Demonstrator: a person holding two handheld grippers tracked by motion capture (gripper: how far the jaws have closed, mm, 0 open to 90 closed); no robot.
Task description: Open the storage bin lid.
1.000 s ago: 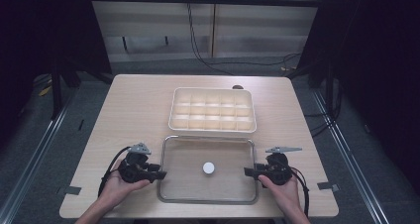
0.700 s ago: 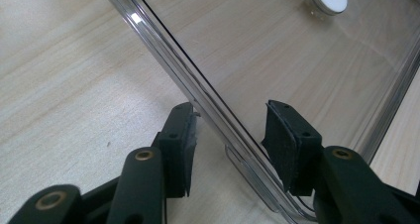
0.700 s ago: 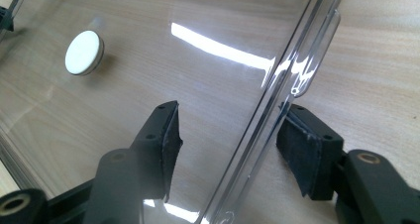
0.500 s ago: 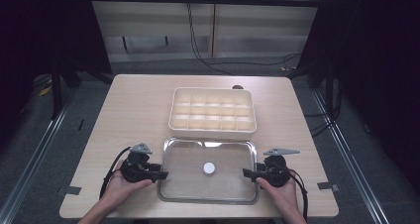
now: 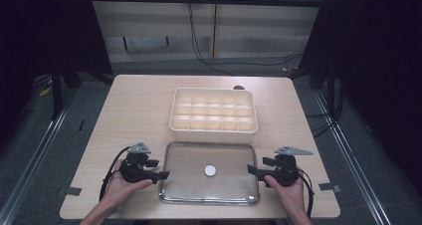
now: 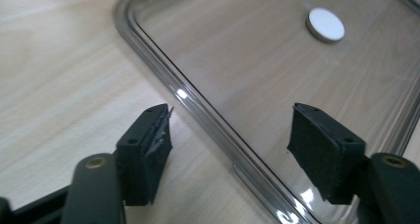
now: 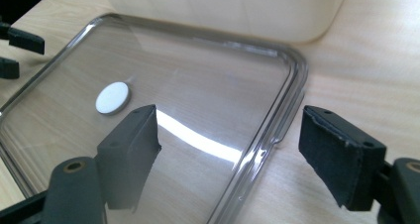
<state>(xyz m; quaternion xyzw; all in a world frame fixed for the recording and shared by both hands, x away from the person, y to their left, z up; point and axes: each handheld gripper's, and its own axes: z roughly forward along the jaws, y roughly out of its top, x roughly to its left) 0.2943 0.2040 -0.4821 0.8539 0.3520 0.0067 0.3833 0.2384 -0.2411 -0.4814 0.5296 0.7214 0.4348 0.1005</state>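
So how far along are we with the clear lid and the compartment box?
Nothing looks done: the cream compartment box sits uncovered, and the clear rectangular lid lies flat beside it. In hand: the open left gripper and right gripper straddle its short edges. Left: grip, lift, fit.

Left gripper (image 5: pixel 160 174): black body, short blocky jaws, small grey three-cornered plate on top, black cable looping back beside the forearm.
Right gripper (image 5: pixel 253 170): black body, grey three-cornered plate on top, black cable trailing along the wrist.
Jaw pads (image 6: pixel 148 149): matte black rectangular blocks, small screw holes at the corners; one left pad has a frayed edge.
Jaw arms: dark grey, each with a brass-coloured rivet.
Person's forearms: bare, no sleeves visible.
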